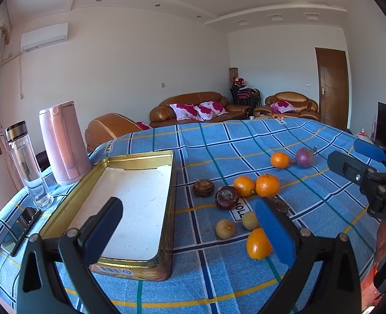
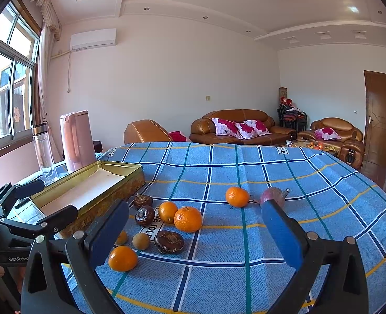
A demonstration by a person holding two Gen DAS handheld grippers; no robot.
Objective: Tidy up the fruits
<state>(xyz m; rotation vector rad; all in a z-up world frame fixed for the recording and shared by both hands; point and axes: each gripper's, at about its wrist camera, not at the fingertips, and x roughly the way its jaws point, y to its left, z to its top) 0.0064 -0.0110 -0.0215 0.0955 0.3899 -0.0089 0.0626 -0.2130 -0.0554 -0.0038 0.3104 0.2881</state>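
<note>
Blue check tbl [image 1: 245,136]: gold tin [image 1: 166,209], no fruit.

I see an open gold tin [image 1: 166,209], its pale floor bare, at the left. Right of it the fruit lies loose on the cloth: four oranges [image 1: 267,185], three dark brown fruits [image 1: 226,197], two small tan ones [image 1: 225,228], and a purple one [image 1: 305,157] farthest away.

In the left wrist view the tin [image 1: 130,204] sits lower left on the table [image 1: 245,141]; fruits [image 1: 255,185] are scattered at centre right; kettle [image 1: 62,144] and bottle [image 1: 27,164] stand behind the tin, phone [image 1: 20,231] left.
</note>
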